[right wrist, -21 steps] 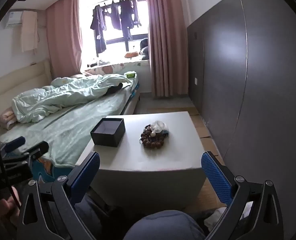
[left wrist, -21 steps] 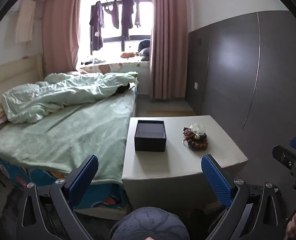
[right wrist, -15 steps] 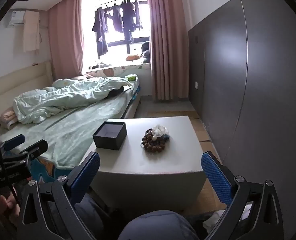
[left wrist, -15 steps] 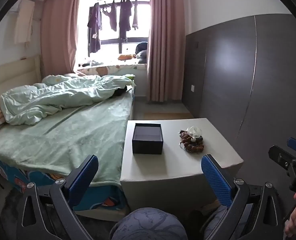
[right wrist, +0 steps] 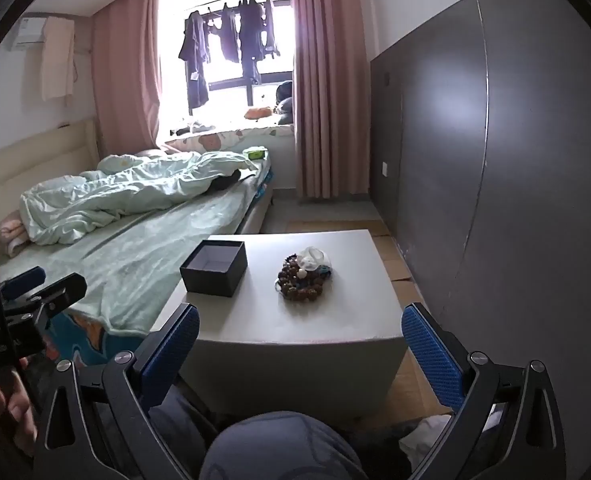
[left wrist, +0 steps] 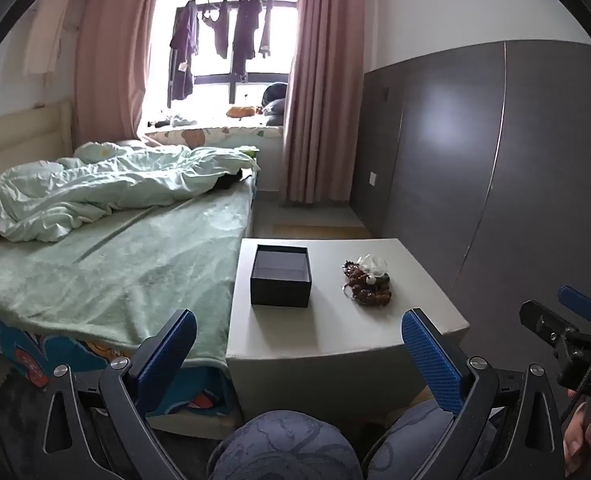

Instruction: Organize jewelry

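A pile of brown bead jewelry with a white piece on top (left wrist: 366,281) lies on a low white table (left wrist: 335,332). It also shows in the right wrist view (right wrist: 304,279). An open, empty dark box (left wrist: 281,275) stands to its left on the same table (right wrist: 295,324), and shows in the right wrist view too (right wrist: 214,267). My left gripper (left wrist: 297,346) is open and empty, held short of the table's near edge. My right gripper (right wrist: 300,343) is open and empty, also short of the near edge. Both are well back from the jewelry.
A bed with green sheets (left wrist: 107,264) and a crumpled quilt adjoins the table's left side. A dark panelled wall (right wrist: 495,184) runs along the right. A knee (left wrist: 283,446) shows below the grippers. Curtains and a window stand at the far end.
Both views have drawn back and tilted slightly, so the table sits a little lower and farther. Both grippers stay open and empty. Box and jewelry have not moved.
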Available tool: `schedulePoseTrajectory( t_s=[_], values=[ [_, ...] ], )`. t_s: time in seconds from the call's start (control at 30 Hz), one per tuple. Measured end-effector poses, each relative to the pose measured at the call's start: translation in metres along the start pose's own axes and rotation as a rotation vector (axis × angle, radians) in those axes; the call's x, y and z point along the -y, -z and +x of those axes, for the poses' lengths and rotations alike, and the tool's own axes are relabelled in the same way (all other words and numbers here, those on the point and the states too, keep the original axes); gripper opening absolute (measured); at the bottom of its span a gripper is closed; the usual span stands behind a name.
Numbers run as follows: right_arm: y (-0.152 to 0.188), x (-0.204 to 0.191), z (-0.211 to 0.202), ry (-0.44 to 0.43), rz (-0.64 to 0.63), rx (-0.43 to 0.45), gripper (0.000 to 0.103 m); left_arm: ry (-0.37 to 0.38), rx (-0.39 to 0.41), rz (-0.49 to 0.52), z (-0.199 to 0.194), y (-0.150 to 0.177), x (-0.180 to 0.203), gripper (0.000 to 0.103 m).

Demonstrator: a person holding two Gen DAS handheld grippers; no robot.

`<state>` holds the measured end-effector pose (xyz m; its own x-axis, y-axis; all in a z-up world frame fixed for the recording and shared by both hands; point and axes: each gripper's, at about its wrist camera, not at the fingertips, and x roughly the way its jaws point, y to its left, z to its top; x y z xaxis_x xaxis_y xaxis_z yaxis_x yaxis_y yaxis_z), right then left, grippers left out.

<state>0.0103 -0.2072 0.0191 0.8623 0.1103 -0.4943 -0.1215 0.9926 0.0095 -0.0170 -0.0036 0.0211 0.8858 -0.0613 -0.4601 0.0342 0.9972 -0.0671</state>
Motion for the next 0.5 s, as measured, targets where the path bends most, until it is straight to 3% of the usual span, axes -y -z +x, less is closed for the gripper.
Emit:
schedulePoseTrajectory(
  t_s=[0.5],
  values=[
    [-0.002, 0.007, -0.007, -0.024, 0.021, 0.0, 0.102, -0.007, 0.023, -0.012, -0.01, -0.001, -0.001, 0.103]
  ],
)
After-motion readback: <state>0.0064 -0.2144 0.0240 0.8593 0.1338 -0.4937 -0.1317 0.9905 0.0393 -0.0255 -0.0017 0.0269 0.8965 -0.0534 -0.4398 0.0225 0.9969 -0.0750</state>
